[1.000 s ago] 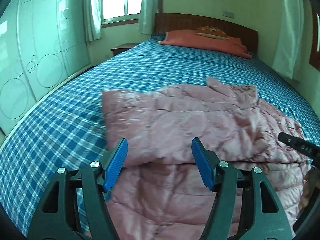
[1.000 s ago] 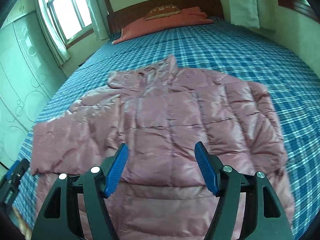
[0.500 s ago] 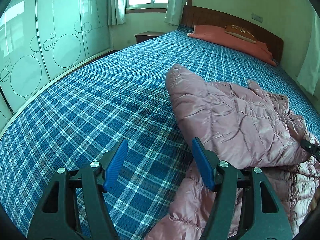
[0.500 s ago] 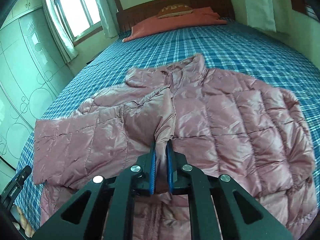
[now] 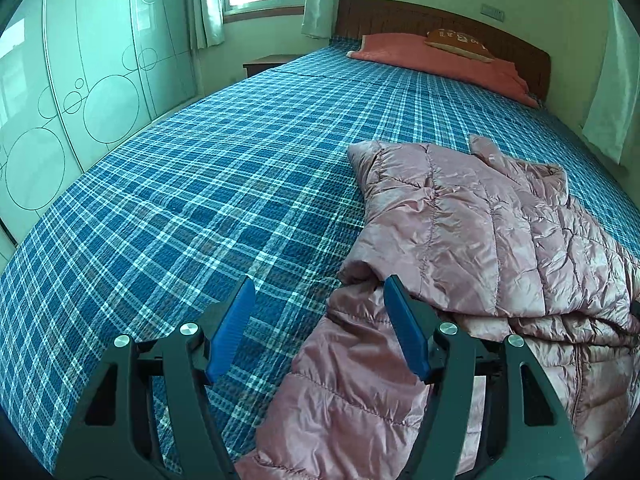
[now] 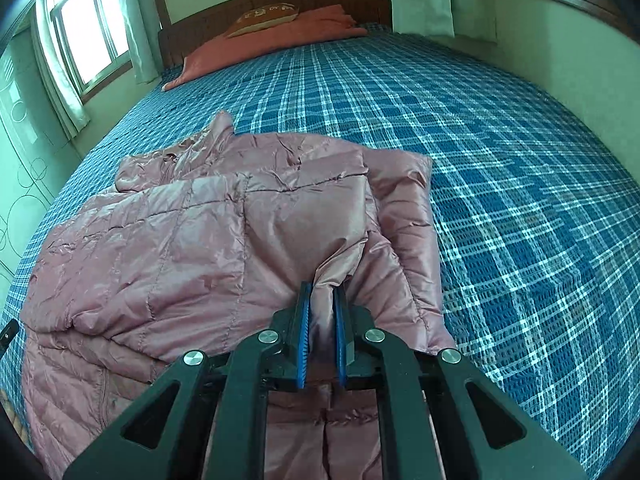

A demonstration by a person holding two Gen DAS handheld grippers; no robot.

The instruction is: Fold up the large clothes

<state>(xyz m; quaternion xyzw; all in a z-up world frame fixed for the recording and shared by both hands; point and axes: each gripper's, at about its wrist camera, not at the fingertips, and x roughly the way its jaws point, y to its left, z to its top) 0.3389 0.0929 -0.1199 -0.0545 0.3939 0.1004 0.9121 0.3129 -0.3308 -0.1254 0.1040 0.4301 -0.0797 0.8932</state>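
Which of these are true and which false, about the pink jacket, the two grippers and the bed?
1. The right gripper is shut on a fold of the jacket. True.
2. The left gripper is clamped on the jacket too. False: it is open, with only the jacket's edge lying between its fingers, unpinched.
3. The jacket lies on a blue plaid bedspread. True.
4. The jacket is spread flat with both sleeves out. False: one side is folded over the body.
5. A red pillow lies by the headboard. True.
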